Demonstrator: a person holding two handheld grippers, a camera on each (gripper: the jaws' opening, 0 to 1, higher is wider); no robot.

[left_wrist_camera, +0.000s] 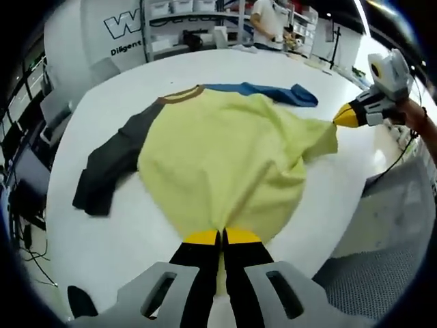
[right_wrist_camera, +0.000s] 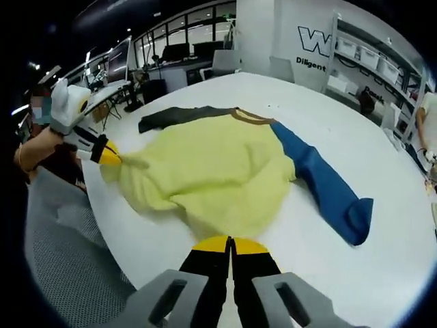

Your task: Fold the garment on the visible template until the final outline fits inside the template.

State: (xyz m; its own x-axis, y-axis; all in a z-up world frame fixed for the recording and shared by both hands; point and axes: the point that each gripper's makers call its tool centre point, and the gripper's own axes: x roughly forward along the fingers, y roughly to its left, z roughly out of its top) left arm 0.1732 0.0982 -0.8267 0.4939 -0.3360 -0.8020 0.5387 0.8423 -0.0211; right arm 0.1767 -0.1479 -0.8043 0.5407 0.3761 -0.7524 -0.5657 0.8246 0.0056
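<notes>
"What was closest in the left gripper view?"

"The left gripper (left_wrist_camera: pixel 222 236). Its two yellow-tipped jaws were pressed together, pinching the near edge of the garment (left_wrist_camera: pixel 225 160)."

"And in the right gripper view?"

"The right gripper (right_wrist_camera: pixel 231 242) did the same thing — two jaws closed tight on the hem of the garment (right_wrist_camera: pixel 212 171). Each gripper also showed in the other one's view, off to the side, holding a corner of the yellow cloth."

"How many garments were there?"

"One. It was a shirt with a yellow body, lying spread out on a white table (left_wrist_camera: pixel 136 232). It had two long sleeves — one dark grey sleeve (left_wrist_camera: pixel 113 167) and one blue sleeve (left_wrist_camera: pixel 273 92). The grey one stretched out to one side and the blue one to the other. The collar (left_wrist_camera: pixel 181 94) was brown and lay at the far end."

"What was past the table?"

"In the left gripper view, one person (left_wrist_camera: pixel 268 20) stood by shelves (left_wrist_camera: pixel 184 17) at the back. One grey mesh chair (right_wrist_camera: pixel 75 253) sat just beside the table's edge."
</notes>
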